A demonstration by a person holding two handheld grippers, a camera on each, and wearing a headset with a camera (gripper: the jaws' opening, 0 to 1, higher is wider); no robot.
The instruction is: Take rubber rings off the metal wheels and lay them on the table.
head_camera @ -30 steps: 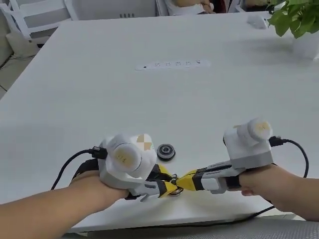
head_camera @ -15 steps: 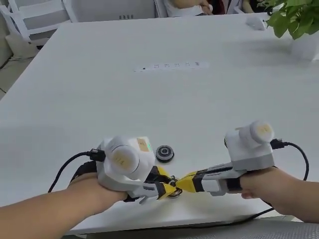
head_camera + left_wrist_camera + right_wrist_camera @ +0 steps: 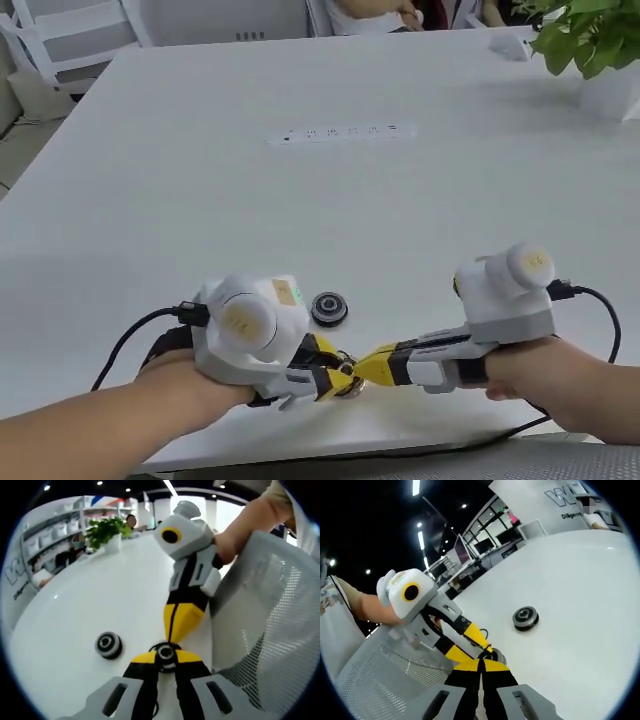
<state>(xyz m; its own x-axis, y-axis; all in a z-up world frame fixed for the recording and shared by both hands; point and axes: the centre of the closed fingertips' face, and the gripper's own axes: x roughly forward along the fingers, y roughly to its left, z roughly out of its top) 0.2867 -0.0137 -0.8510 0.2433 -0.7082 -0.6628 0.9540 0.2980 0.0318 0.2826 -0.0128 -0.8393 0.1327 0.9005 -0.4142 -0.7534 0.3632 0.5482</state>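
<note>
My left tongs (image 3: 165, 660) pinch a wheel (image 3: 165, 651) just above the near edge of the table (image 3: 300, 200), holding it steady so the other hand can work its ring (image 3: 157, 650) loose. My right tongs (image 3: 480, 666) come in from the right, pressed together, tips against the wheel's rim. Whether they have rubber between them I cannot tell. A second wheel (image 3: 329, 308) lies on the table just beyond, waiting its turn, I'd guess.
</note>
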